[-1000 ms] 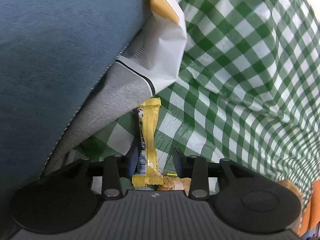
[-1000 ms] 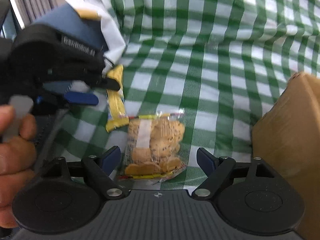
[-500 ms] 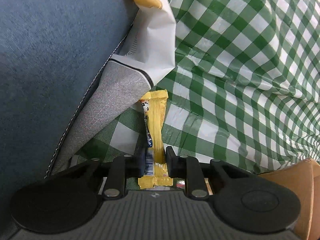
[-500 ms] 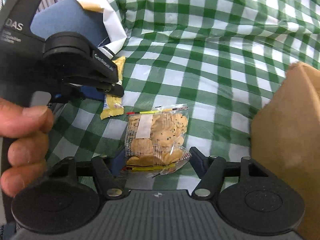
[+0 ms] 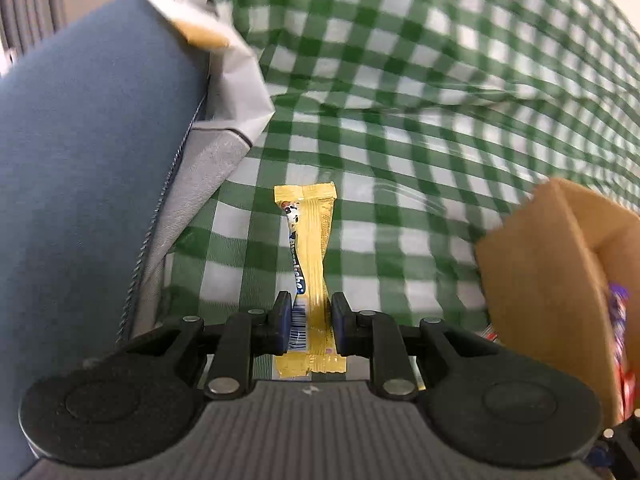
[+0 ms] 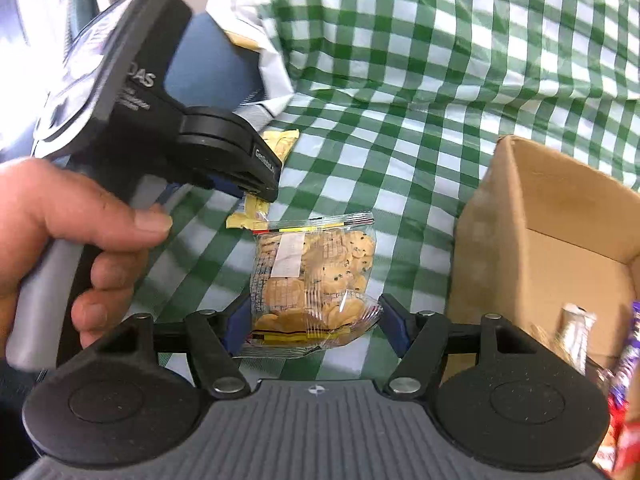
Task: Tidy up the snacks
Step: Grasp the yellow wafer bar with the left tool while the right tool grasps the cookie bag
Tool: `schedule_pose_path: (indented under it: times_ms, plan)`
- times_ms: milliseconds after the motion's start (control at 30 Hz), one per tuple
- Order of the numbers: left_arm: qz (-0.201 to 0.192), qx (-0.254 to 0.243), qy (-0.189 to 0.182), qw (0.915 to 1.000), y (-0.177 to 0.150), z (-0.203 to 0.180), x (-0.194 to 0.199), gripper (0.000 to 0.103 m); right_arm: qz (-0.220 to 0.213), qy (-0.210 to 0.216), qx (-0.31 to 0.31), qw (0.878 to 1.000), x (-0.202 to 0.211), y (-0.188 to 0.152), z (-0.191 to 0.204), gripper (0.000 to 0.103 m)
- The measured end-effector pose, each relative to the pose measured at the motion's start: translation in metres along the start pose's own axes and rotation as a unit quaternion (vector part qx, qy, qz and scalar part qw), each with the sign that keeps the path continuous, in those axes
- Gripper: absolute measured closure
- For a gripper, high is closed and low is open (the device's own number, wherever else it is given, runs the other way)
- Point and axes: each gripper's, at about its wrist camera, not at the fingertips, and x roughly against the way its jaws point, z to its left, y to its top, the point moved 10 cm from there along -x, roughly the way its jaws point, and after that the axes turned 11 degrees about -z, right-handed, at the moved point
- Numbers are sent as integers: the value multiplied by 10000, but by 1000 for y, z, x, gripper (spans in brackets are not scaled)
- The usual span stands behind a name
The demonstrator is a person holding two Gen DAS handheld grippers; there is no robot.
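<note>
Left claw point(image 5: 307, 322): pressed against the lower part of a yellow snack bar point(image 5: 310, 264), blue pads point(image 5: 282, 320) flat on either side of the wrapper, jaws narrow after closing in on it moments ago. Bar upright in the centre of the left wrist view, its crimped top end over the green-checked cloth point(image 5: 420, 128), bottom end tucked back behind the pads. To the left of the bar, a blue and grey cushion point(image 5: 92, 184) filling the whole left side of the frame; at upper centre, a white paper bag point(image 5: 240, 88) with a tan patch resting on it. At the right edge, the near corner of a cardboard box point(image 5: 536, 264), close beside the claw, colourful wrappers just visible inside, blurred.

Right claw point(image 6: 314, 324): pinching a clear packet of small biscuits point(image 6: 314, 276) by its lower sides, jaws fairly wide, having just drawn in onto it. Packet in the lower centre of the right wrist view, cloth showing below it. Up and left of it, the left claw's black body with a bare hand point(image 6: 76, 240) round its handle, covering the left third of the frame and hiding most of the yellow bar. On the right, the open box with several wrapped snacks point(image 6: 576, 332) in its lower corner, smeared by motion.
</note>
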Motion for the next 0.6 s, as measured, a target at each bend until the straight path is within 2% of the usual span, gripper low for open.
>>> schedule_pose_path:
  times_ms: [133, 300, 467, 600]
  plan:
    - [-58, -197, -134, 9997, -20, -8, 47, 80, -54, 184, 217, 9996, 45, -24, 9, 35]
    - [125, -117, -201, 9997, -69, -24, 92, 80, -42, 413, 227, 9989, 86, -69, 20, 35]
    - [197, -131, -88, 9997, -106, -32, 114, 80, 84, 535, 137, 9984, 90, -104, 32, 34]
    - [422, -308, 43, 9986, -126, -34, 111, 80, 308, 445, 329, 9980, 77, -125, 32, 34]
